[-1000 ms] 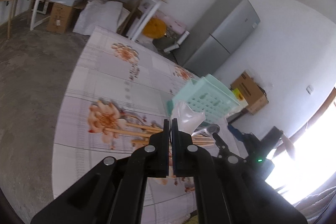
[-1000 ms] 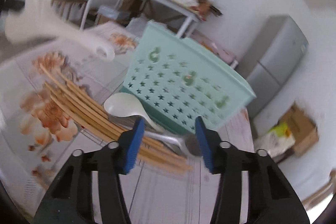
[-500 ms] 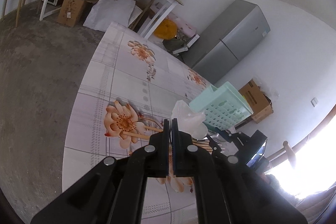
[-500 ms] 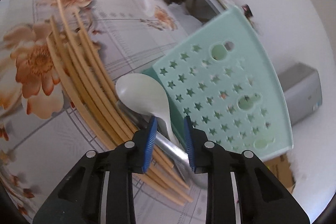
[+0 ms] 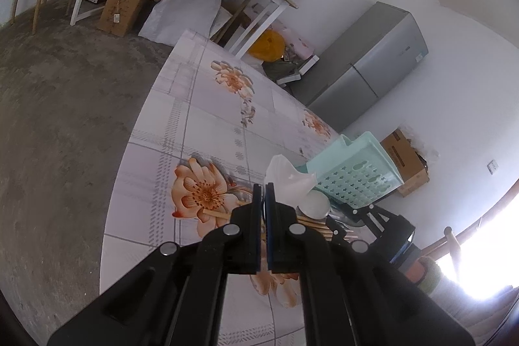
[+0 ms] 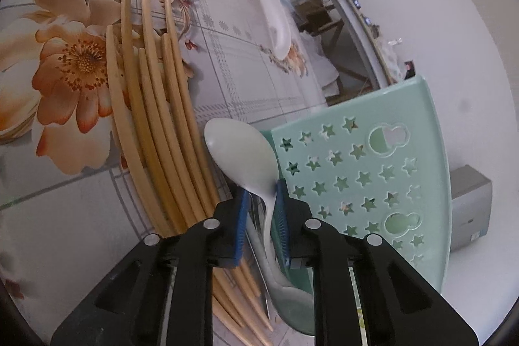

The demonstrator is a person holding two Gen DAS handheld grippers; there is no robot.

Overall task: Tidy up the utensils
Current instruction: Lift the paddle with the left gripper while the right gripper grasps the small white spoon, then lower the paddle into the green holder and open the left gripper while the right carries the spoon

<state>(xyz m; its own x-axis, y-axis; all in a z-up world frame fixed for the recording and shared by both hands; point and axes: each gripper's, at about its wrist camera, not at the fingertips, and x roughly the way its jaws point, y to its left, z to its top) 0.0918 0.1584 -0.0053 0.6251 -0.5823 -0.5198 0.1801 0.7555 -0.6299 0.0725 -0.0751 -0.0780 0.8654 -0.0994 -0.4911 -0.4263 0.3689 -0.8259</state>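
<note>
Since the earlier frame the right gripper (image 6: 263, 209) has dropped and rolled onto the spoon (image 6: 241, 151) lying between chopsticks (image 6: 155, 125) and basket (image 6: 363, 171). Its jaws are closing, handle between them, right pad touching. Squeeze fully before lifting; avoid snagging chopsticks left of the tongs. The left gripper (image 5: 263, 193) is clamped on 1 white spoon (image 5: 287, 179).
</note>
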